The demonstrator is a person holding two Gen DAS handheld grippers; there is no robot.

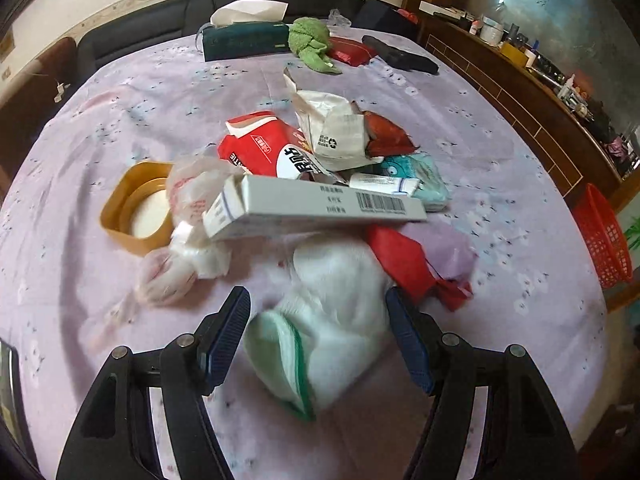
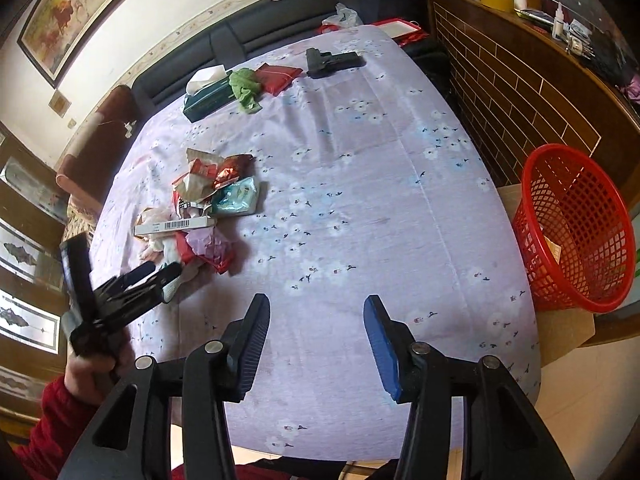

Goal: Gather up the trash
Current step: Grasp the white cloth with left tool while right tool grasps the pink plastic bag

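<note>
1. Basically: left gripper [image 1: 318, 312] jaws wide, straddling a white bag w/ green zip edge [image 1: 320, 328]. Pads look just clear of it, but the frame is blurred there, so contact can't be confirmed.
2. Right gripper [image 2: 316, 320] jaws moderately apart, nothing between them, only bare purple floral cloth [image 2: 360, 160] under the tips.
3. Trash pile [image 1: 320, 184] sits just ahead of the left tips: long white barcode box [image 1: 320, 204] on top, red/white packet [image 1: 264, 148] and crumpled paper wrapper [image 1: 332, 132] behind it, teal wipes pack [image 1: 420, 180] to its right, red foil [image 1: 404, 260] beside the right pad, clear bag [image 1: 188, 204] at left.
4. Left view only: yellow lid [image 1: 120, 208], ahead-left of the tips, touching the clear bag.
5. Right view only: the left gripper from outside, held by a hand [image 2: 96, 376] in a red sleeve [image 2: 48, 432], reaching into the pile's near edge; also the full red mesh basket [image 2: 576, 232], off the table edge far right of the right tips, some paper inside. Left view catches only the basket's rim.
6. Far end, well beyond both grippers: green tissue box [image 2: 208, 96], green cloth [image 2: 246, 88], red pouch [image 2: 278, 76], black object [image 2: 332, 63].
7. Room: dark sofa [image 2: 280, 20] behind the table, brick-pattern counter [image 2: 500, 80] w/ clutter at right, framed picture [image 2: 76, 12] on the left wall.
</note>
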